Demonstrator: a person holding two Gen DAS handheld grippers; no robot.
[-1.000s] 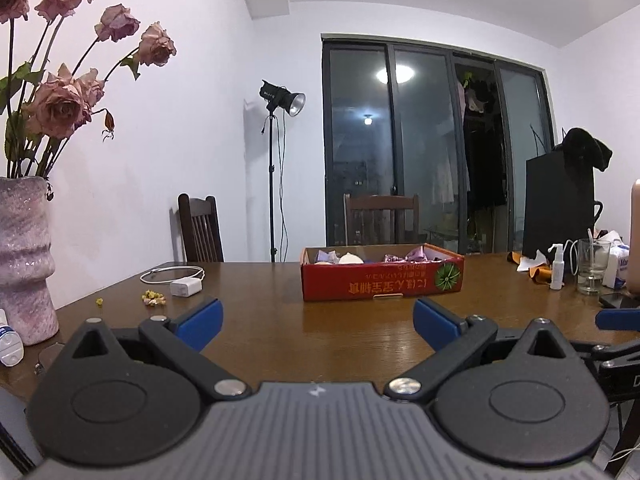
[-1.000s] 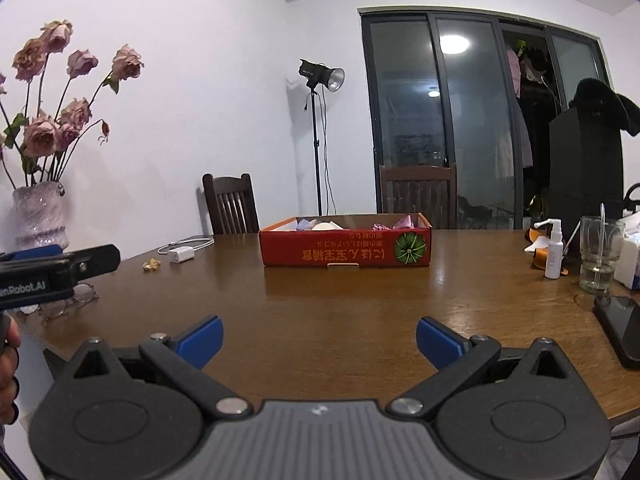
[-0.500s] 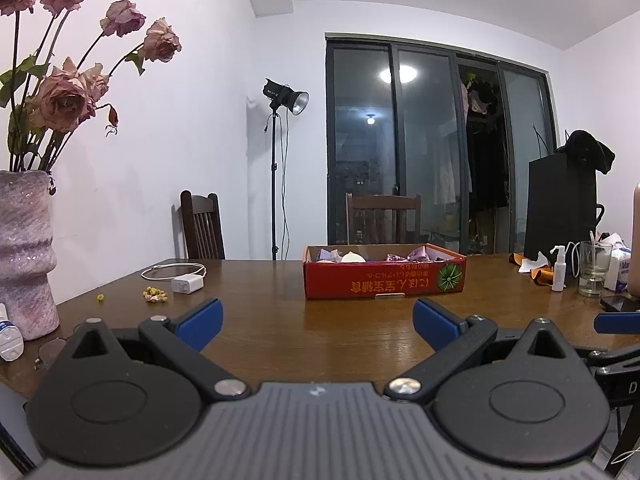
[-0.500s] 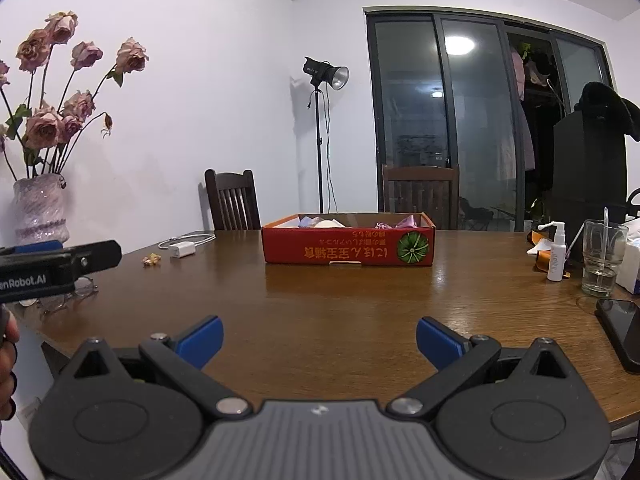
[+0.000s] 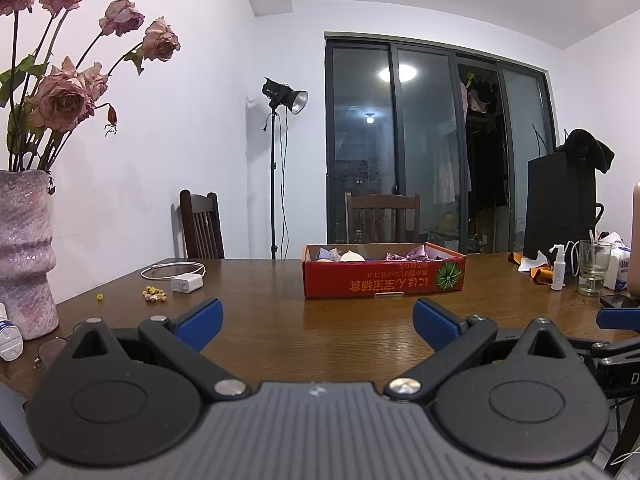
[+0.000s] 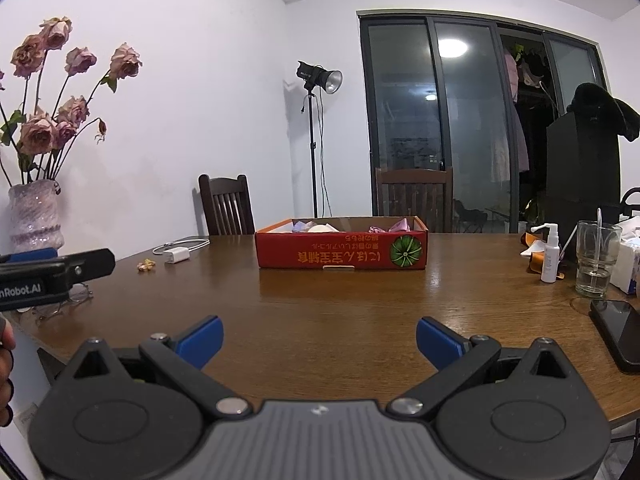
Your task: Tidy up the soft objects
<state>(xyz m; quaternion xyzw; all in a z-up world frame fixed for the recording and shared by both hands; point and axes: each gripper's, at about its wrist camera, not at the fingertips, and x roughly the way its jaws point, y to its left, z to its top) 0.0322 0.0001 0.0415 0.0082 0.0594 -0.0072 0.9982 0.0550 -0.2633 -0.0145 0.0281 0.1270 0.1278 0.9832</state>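
A vase (image 5: 24, 256) of roses, charger (image 5: 186, 283) and glass (image 6: 596, 258) stand on the table (image 6: 360, 304).

My left camera sits low at the near edge of the table (image 5: 320, 332) and looks across it at the red box (image 5: 384, 276), which is far off. My right camera looks the same way from a spot to the right, a bit nearer the red box (image 6: 342, 250). Both see the box, the vase (image 5: 24, 256) left of it and the glass doors (image 5: 436, 140) behind it.
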